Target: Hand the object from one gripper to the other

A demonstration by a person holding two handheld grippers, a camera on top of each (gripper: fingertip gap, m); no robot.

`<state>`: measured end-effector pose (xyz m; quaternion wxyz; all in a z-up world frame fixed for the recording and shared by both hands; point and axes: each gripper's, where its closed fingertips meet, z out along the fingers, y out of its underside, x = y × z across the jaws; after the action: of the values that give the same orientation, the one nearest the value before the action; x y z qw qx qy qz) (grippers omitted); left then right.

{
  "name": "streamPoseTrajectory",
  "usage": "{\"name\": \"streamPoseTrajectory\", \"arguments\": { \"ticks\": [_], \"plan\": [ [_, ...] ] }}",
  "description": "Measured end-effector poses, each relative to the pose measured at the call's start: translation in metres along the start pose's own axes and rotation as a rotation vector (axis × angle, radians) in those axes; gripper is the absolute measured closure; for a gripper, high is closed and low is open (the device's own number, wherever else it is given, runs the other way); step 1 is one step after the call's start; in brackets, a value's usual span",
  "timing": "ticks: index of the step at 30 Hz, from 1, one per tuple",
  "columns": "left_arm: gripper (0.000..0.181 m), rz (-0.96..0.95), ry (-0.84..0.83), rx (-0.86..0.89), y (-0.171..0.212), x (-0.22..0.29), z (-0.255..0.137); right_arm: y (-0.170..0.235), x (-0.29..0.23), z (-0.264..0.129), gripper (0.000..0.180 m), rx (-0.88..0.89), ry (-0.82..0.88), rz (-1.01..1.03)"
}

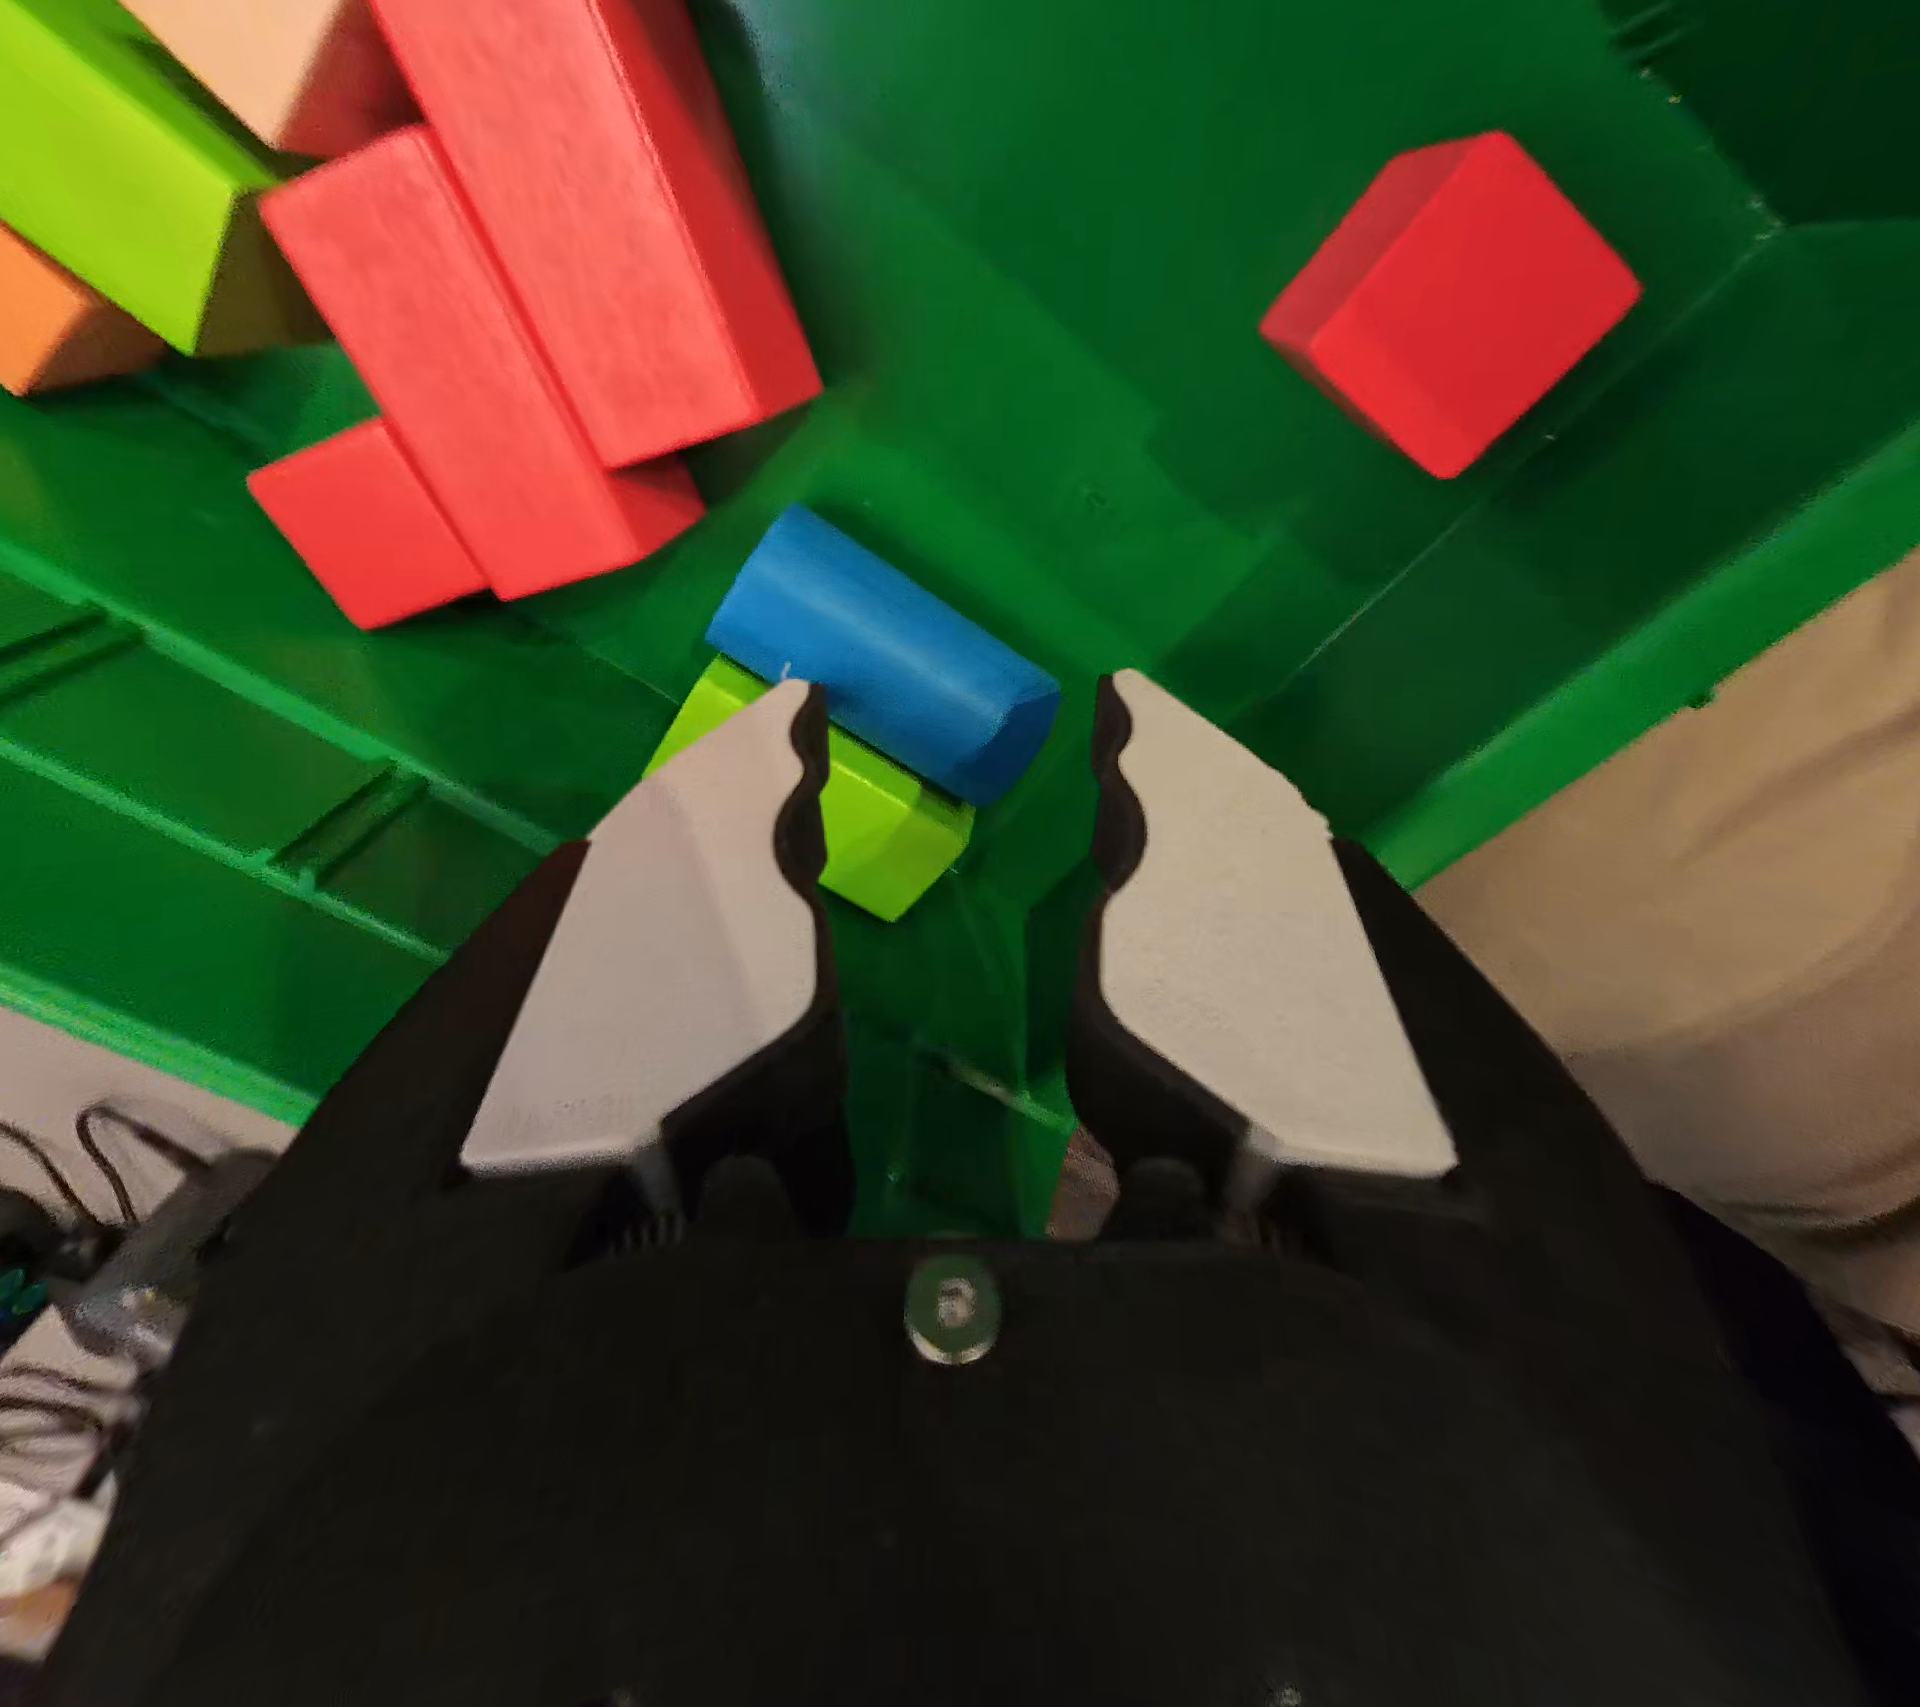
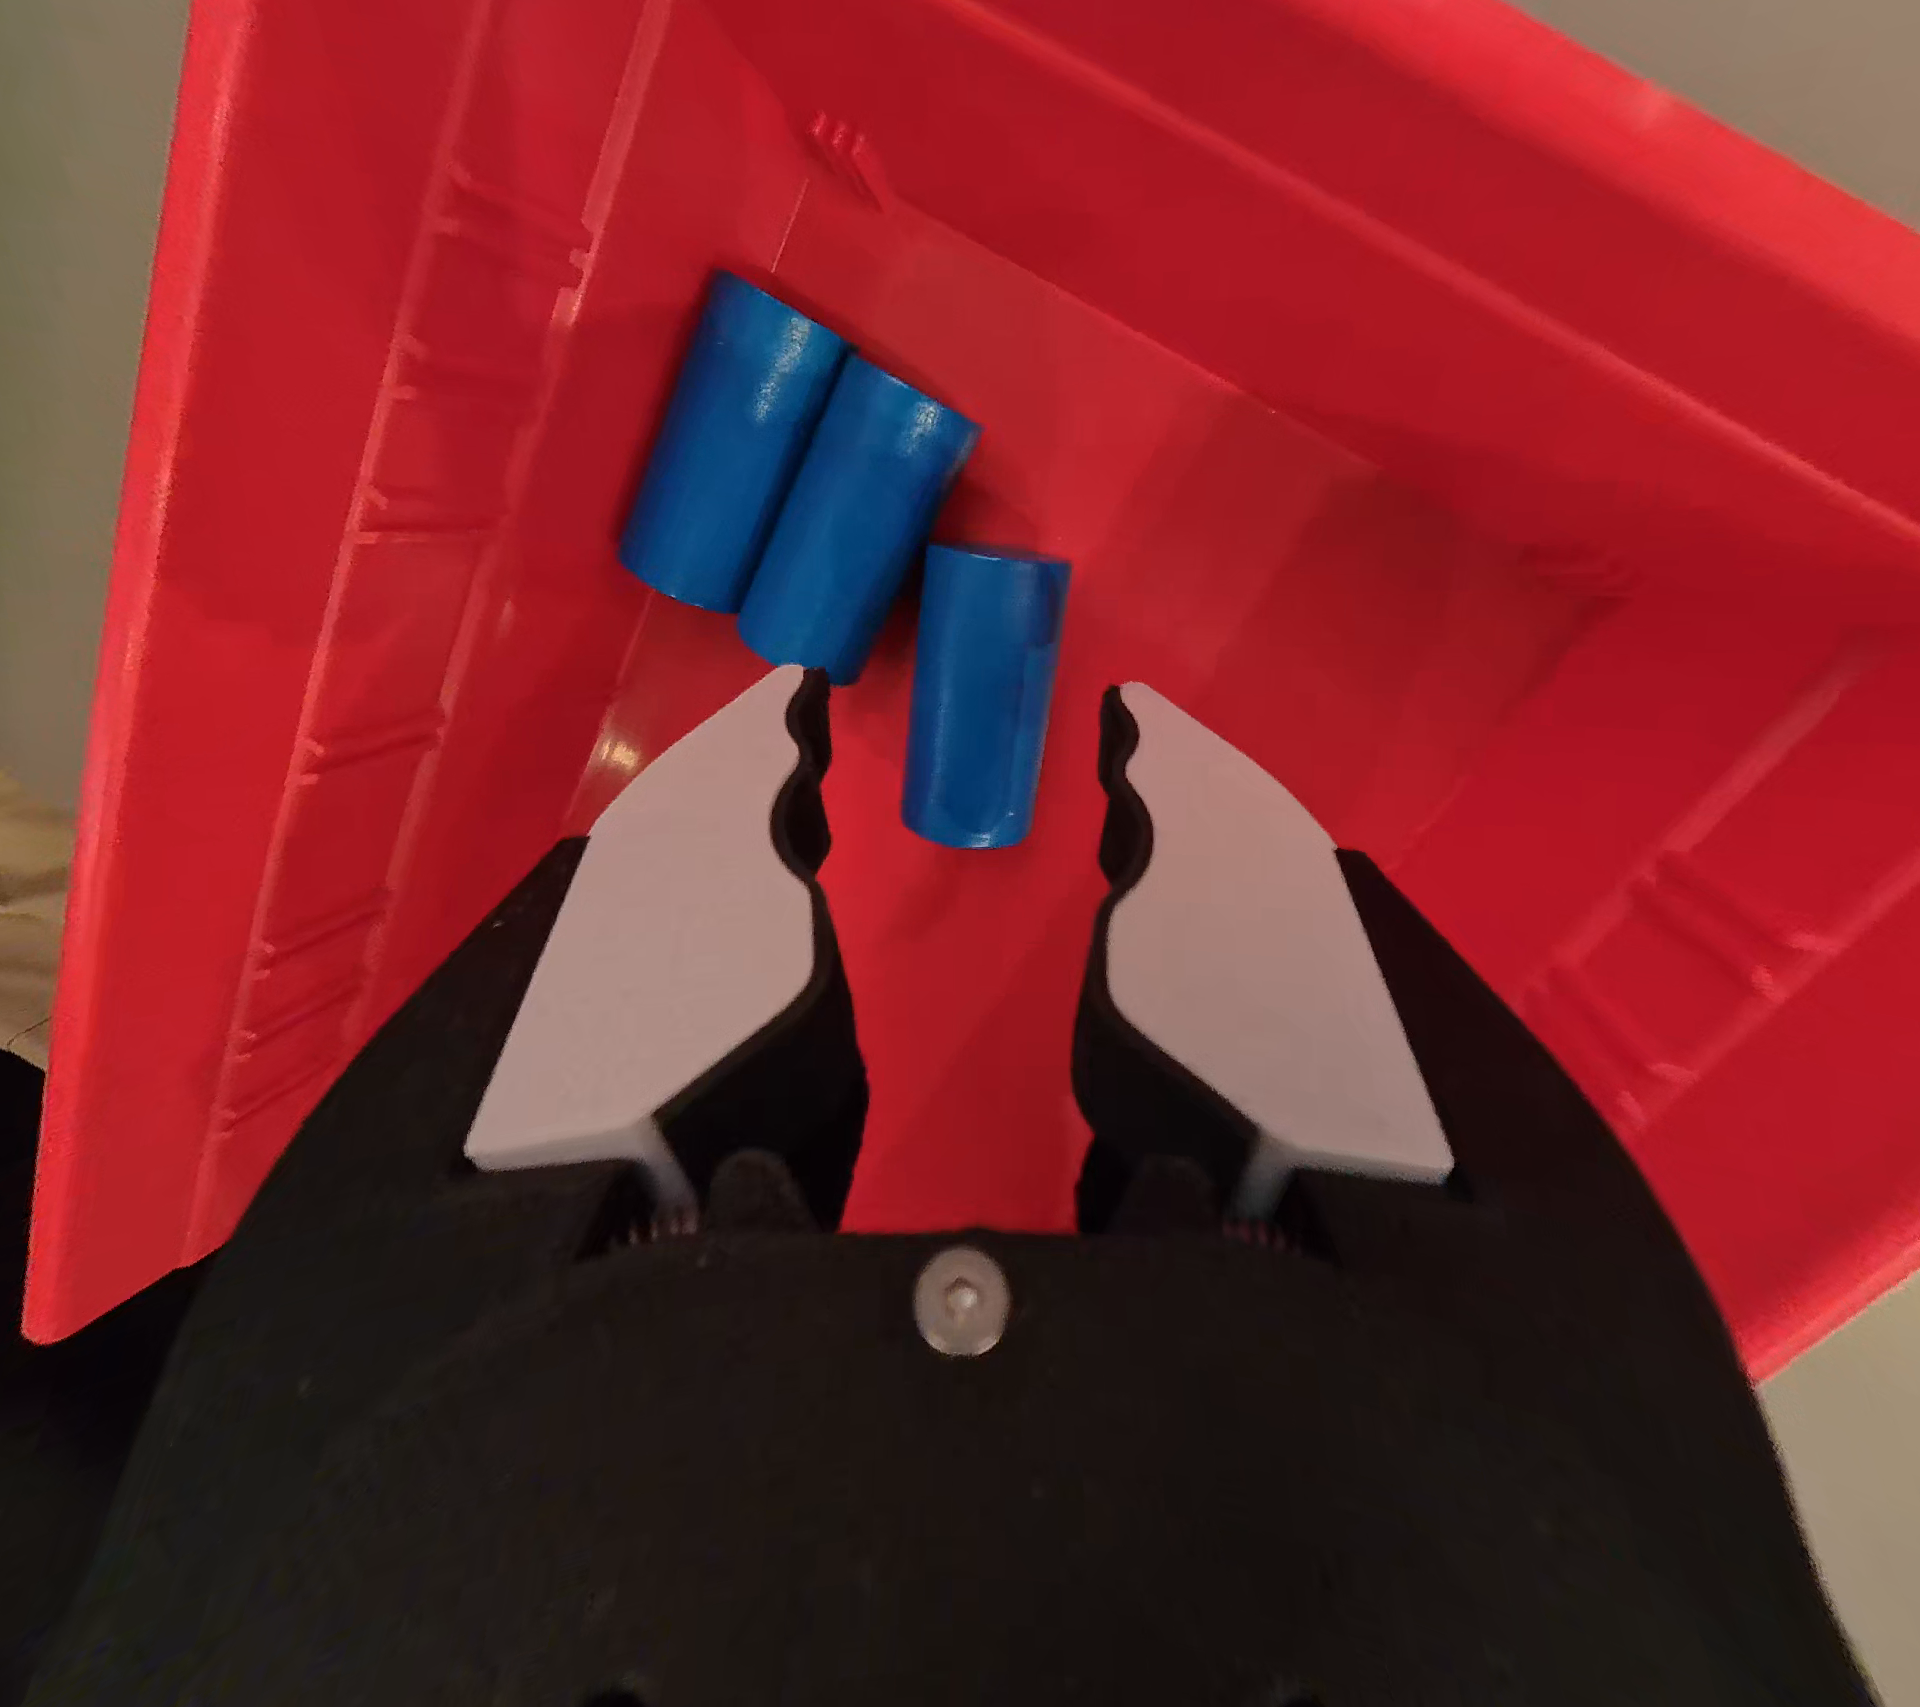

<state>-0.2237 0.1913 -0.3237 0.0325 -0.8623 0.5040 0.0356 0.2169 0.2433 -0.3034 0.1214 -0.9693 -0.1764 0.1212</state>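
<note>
Currently, the left gripper [image 1: 954, 691] is hovering with jaws wide and empty over a green bin [image 1: 1091, 223], where a blue cylinder [image 1: 883, 655] is lying on a lime block [image 1: 883, 836] just beyond the fingertips. The right gripper [image 2: 961, 691] is hanging wide and empty over a red bin [image 2: 1299, 327], a lone blue cylinder [image 2: 982, 696] lying between its tips and a touching pair of cylinders [image 2: 790, 478] just left.
</note>
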Motion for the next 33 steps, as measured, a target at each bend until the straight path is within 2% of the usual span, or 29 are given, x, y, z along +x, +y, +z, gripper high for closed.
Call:
{"name": "streamPoseTrajectory", "arguments": {
  "ticks": [4, 7, 10, 19, 23, 26, 29, 33],
  "plan": [
    [0.134, -0.063, -0.034, -0.047, 0.003, -0.005, 0.005, 0.0, -0.001, -0.001, 0.13, 0.004, -0.002, -0.007],
    [0.131, -0.041, -0.042, -0.065, 0.0, -0.002, 0.012, 0.0, -0.002, -0.002, 0.13, 0.01, -0.011, -0.008],
    [0.139, -0.003, -0.075, -0.107, -0.002, -0.003, 0.022, -0.001, -0.004, -0.003, 0.131, 0.015, -0.017, -0.014],
    [0.145, 0.095, -0.095, -0.057, -0.011, -0.002, 0.02, -0.006, -0.01, -0.012, 0.131, 0.048, -0.019, -0.053],
    [0.145, 0.047, -0.049, 0.141, -0.033, -0.005, -0.004, -0.016, -0.015, -0.029, 0.128, 0.124, -0.012, -0.08],
    [0.145, 0.0, 0.046, 0.429, -0.066, -0.001, -0.044, -0.037, -0.037, -0.058, 0.13, 0.272, -0.038, -0.153],
    [0.145, -0.037, 0.165, 0.733, -0.099, 0.008, -0.098, -0.056, -0.084, -0.09, 0.131, 0.437, -0.143, -0.266],
    [0.145, -0.066, 0.281, 1.02, -0.13, 0.016, -0.157, -0.065, -0.165, -0.116, 0.132, 0.586, -0.397, -0.402]
  ]
}}
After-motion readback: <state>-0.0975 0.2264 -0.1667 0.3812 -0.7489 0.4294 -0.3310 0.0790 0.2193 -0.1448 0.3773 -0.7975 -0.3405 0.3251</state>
